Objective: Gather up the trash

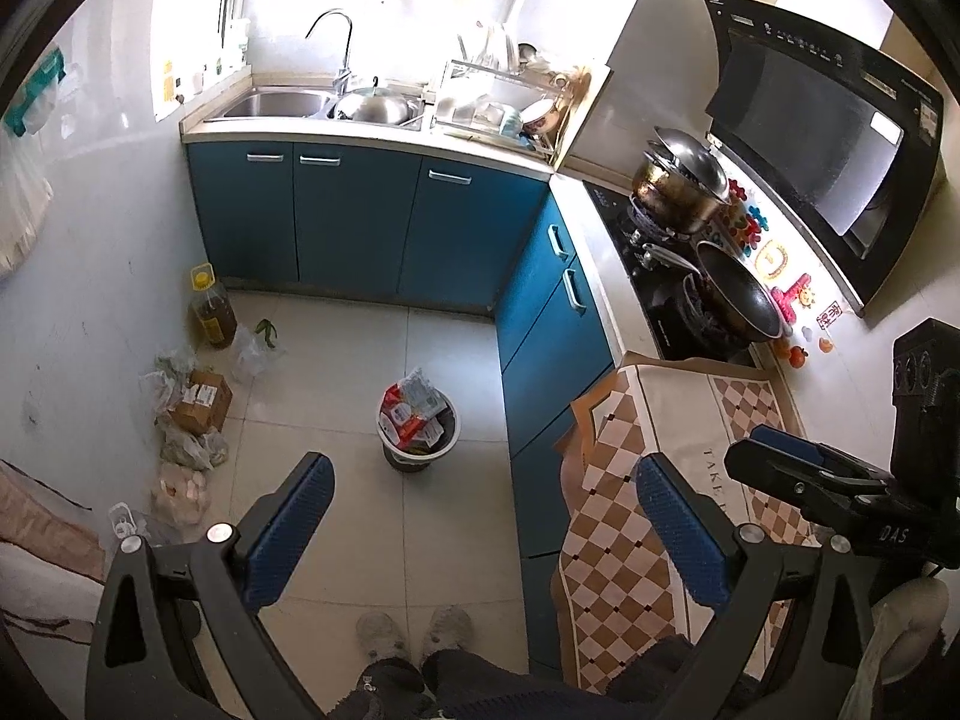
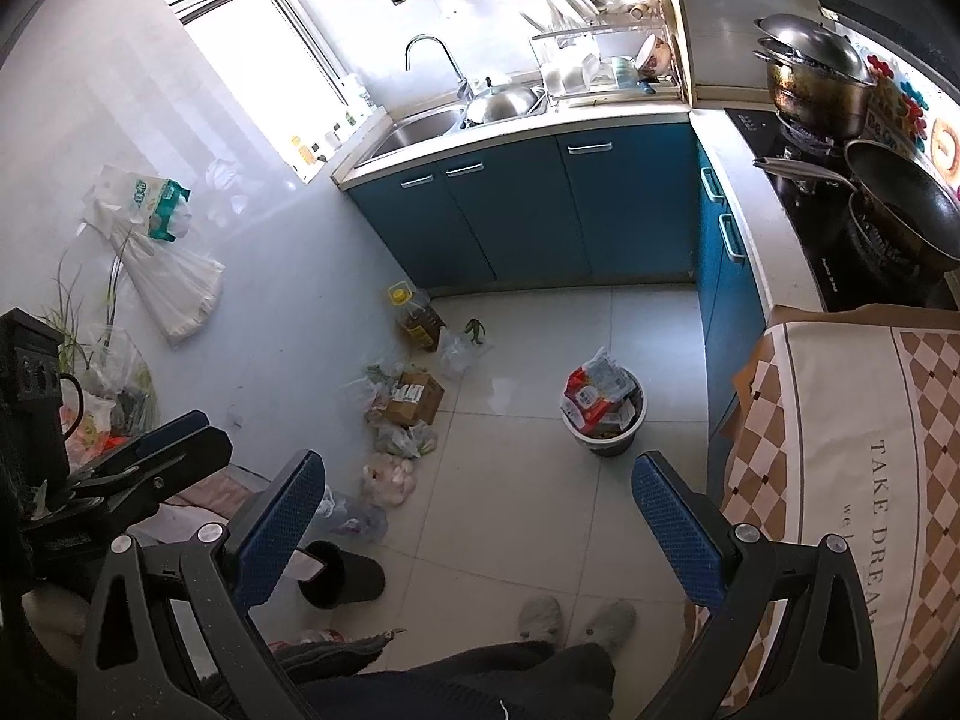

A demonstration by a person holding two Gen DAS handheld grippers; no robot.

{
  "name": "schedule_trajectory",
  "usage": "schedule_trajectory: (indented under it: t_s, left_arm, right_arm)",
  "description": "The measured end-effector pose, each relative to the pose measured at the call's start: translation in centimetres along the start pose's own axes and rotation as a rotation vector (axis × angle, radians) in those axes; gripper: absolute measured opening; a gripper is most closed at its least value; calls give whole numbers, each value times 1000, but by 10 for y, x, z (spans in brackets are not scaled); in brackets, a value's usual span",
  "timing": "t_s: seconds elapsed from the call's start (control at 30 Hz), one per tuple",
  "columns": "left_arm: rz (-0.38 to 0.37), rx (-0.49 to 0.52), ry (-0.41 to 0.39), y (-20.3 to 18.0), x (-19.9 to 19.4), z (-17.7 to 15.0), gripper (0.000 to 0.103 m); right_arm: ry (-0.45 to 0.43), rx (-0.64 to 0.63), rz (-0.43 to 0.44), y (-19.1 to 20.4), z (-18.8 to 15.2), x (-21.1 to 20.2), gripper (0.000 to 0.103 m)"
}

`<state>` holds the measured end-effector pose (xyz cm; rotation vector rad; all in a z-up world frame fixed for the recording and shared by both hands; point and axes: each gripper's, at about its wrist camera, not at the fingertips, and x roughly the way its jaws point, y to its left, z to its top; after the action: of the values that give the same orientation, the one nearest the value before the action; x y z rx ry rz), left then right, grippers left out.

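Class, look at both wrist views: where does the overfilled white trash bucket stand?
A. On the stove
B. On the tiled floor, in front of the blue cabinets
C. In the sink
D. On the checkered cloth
B: the trash bucket stands on the floor, wrappers heaped above its rim, before the blue cabinets.

Blue cabinets [image 1: 354,216], sink [image 1: 276,103] w/ faucet [image 1: 336,42], wok [image 1: 735,291] on stove, oil bottle [image 1: 211,309]

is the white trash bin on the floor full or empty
Full. The white trash bin is stuffed with red and white wrappers that stick up above its rim; both wrist views show them heaped over the top.
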<state>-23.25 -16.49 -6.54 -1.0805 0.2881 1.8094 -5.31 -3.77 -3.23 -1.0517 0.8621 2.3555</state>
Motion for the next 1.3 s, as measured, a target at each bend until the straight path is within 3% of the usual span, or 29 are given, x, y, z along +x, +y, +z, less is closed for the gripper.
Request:
schedule_trajectory:
  t_s: [1.3]
  left_arm:
    - [-32,17,28,-19,6,-3,103]
  right_arm:
    - [16,30,30,-21,-17,-3,103]
